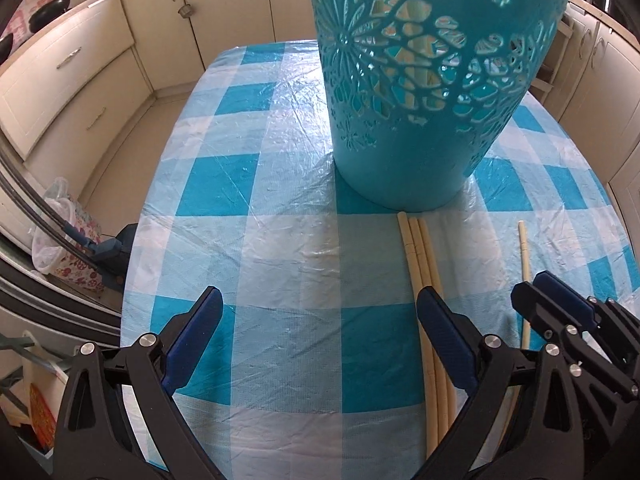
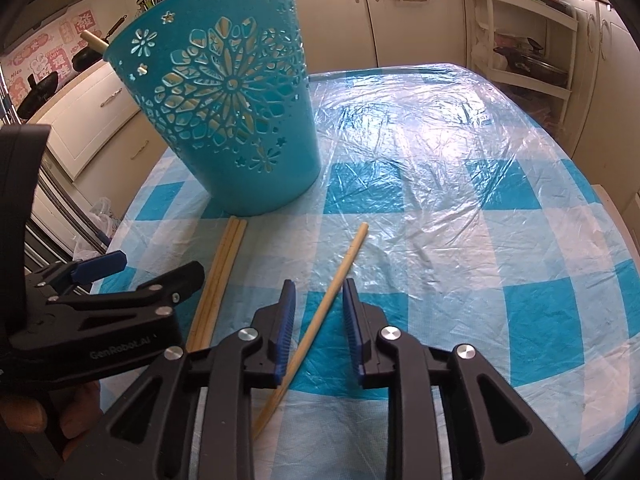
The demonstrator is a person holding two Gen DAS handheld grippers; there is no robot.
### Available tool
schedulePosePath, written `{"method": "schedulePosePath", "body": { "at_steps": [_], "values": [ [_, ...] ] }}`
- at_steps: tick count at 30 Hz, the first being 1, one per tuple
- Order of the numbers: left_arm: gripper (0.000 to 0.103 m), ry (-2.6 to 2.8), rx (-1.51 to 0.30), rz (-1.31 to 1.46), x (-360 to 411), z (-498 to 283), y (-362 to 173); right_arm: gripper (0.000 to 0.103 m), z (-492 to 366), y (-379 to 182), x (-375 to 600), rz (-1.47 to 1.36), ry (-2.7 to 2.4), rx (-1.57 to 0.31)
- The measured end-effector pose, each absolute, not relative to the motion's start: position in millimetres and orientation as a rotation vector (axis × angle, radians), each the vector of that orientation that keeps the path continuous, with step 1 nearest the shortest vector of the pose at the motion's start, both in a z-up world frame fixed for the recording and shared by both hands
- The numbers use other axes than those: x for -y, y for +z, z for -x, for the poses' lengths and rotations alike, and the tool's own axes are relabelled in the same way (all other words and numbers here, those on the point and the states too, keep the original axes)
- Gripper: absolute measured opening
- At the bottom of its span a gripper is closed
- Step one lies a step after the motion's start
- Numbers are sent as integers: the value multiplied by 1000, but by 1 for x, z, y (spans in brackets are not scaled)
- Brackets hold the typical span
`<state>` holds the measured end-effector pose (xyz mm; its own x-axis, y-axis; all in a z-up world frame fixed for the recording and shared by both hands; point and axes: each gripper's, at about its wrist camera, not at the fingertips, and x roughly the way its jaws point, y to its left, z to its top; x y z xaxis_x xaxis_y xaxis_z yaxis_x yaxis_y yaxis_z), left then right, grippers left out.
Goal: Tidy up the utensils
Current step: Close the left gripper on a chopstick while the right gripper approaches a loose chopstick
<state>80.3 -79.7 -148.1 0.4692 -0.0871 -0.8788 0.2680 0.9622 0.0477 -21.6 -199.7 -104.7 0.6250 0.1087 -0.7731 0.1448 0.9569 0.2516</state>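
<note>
A teal cut-out basket (image 1: 400, 160) (image 2: 240, 120) stands on the checked table, with a chopstick end (image 2: 94, 40) poking over its rim. Three pale chopsticks (image 1: 420, 264) (image 2: 224, 264) lie side by side in front of it. My left gripper (image 1: 320, 312) (image 2: 156, 266) hovers open and wide just left of that bundle, nothing between its fingers. A single chopstick (image 2: 340, 268) (image 1: 524, 260) lies flat on the cloth between the jaws of my right gripper (image 2: 319, 292) (image 1: 532, 286). A gap shows on both sides of it, so the pads do not press on it.
A blue-and-white checked cloth under clear plastic (image 2: 440, 200) covers the table. Cream kitchen cabinets (image 1: 80, 80) ring the room. A white shelf rack (image 2: 520, 40) stands at the back right, and pans (image 1: 48, 12) hang at the left. A plastic bag (image 1: 52, 232) sits on the floor at the left.
</note>
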Motion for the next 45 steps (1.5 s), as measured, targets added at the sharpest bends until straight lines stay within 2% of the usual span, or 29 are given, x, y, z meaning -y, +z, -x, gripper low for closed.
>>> {"method": "schedulePosePath", "body": {
  "at_steps": [13,28,33,39,42,44,45],
  "values": [
    [94,-242,-1038,-156,74,-81,-140,30,22,-105,198,-298,-14,-896],
    [94,-240,-1071,-179,85,-92,-157,32,23,-104,197,-300,-12,-894],
    [88,-256,-1056,-181,87,-92,-156,32,23,-104,195,-281,-16,-894],
    [59,-307,-1007,-197,94,-90,-151,20,23,-104,193,-226,-49,-894],
    [36,-339,-990,-210,97,-88,-150,15,23,-105,195,-223,-58,-892],
    [10,-375,-990,-218,99,-87,-149,14,23,-105,197,-229,-58,-892],
    [8,-394,-997,-212,98,-87,-149,14,23,-105,198,-234,-57,-893]
  ]
}}
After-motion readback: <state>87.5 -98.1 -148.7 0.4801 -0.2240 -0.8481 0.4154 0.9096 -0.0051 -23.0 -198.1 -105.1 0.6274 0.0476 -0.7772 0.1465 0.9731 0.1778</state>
